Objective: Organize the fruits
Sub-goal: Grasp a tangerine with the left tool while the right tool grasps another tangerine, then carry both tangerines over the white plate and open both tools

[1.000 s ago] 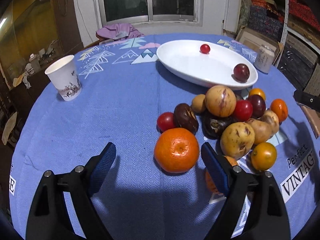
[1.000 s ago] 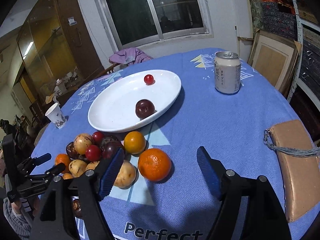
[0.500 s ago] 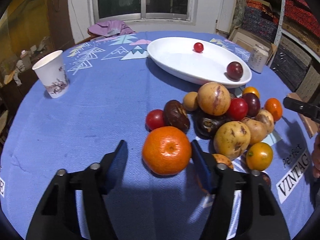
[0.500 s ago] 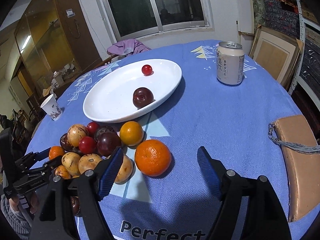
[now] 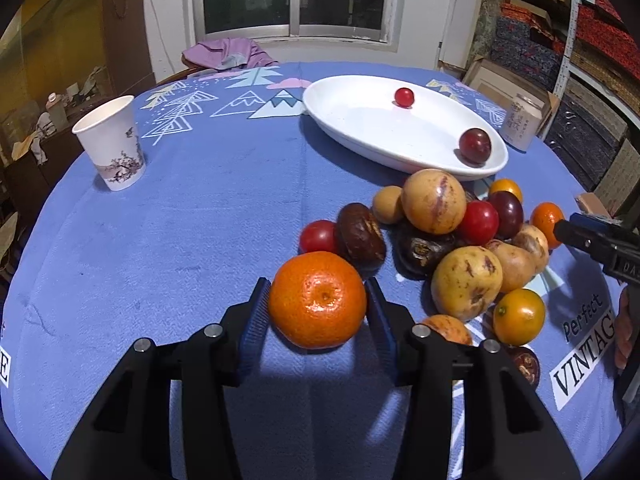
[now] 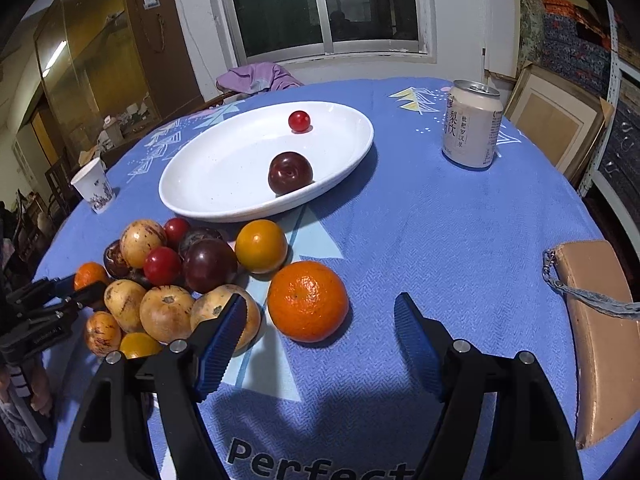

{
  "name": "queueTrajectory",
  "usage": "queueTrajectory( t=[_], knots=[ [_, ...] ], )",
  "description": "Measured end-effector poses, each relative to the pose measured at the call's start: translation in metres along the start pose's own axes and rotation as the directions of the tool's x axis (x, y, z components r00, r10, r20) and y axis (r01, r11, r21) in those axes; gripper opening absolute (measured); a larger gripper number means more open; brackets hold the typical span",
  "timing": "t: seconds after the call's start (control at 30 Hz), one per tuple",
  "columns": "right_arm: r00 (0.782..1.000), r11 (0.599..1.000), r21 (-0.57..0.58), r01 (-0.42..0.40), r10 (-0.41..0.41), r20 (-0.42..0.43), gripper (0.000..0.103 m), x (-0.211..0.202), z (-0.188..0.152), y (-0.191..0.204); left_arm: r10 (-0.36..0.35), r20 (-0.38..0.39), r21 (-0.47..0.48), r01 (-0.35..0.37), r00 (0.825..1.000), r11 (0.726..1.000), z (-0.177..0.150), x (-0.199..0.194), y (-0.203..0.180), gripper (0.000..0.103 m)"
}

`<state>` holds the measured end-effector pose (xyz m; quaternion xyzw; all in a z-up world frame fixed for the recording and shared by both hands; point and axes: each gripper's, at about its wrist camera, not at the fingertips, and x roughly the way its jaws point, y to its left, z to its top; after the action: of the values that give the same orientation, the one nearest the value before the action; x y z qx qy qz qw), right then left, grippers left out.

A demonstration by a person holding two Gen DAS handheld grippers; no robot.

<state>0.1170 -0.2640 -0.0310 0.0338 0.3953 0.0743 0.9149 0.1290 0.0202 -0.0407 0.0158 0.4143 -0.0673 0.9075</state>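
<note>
My left gripper is shut on a large orange that rests on the blue tablecloth at the near edge of the fruit pile. A white oval plate behind the pile holds a small red fruit and a dark plum. My right gripper is open and empty; a second orange lies just ahead of its jaws, beside the pile. The plate with the plum lies beyond.
A paper cup stands at the left of the table. A drink can stands at the far right. A tan pouch with a chain lies at the right edge. The left gripper shows in the right wrist view.
My left gripper moved forward and closed its jaws onto the large orange. My right gripper moved closer to the second orange and stayed open.
</note>
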Motion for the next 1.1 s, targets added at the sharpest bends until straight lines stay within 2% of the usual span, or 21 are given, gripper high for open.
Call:
queueTrajectory(
  t=[0.07, 0.2, 0.37, 0.47, 0.67, 1.1],
  knots=[
    [1.000, 0.999, -0.021, 0.027, -0.027, 0.004, 0.074, 0.002, -0.001, 0.003, 0.003, -0.005, -0.007, -0.003, 1.000, 1.000, 0.000, 0.001, 0.002, 0.047],
    [0.999, 0.998, -0.057, 0.039, -0.039, 0.003, 0.056, 0.008, -0.003, 0.009, 0.018, 0.001, 0.010, -0.018, 1.000, 1.000, -0.001, 0.001, -0.001, 0.047],
    [1.000, 0.995, -0.097, 0.030, -0.031, -0.005, 0.046, 0.012, -0.006, 0.018, 0.036, -0.005, 0.019, -0.036, 0.999, 0.999, -0.002, 0.004, -0.002, 0.048],
    [0.999, 0.995, -0.096, 0.031, -0.032, -0.002, 0.046, 0.011, -0.005, 0.019, 0.006, -0.046, -0.008, -0.006, 0.999, 1.000, -0.003, 0.013, 0.003, 0.049],
    [1.000, 0.996, -0.087, 0.025, -0.026, -0.004, 0.045, 0.012, -0.005, 0.017, 0.002, -0.042, -0.005, -0.002, 0.999, 1.000, -0.003, 0.013, 0.004, 0.048],
    [0.999, 0.999, 0.006, -0.039, 0.040, -0.017, 0.045, 0.011, -0.002, 0.004, -0.005, 0.032, -0.031, 0.006, 0.999, 1.000, 0.002, -0.001, 0.009, 0.047]
  ],
)
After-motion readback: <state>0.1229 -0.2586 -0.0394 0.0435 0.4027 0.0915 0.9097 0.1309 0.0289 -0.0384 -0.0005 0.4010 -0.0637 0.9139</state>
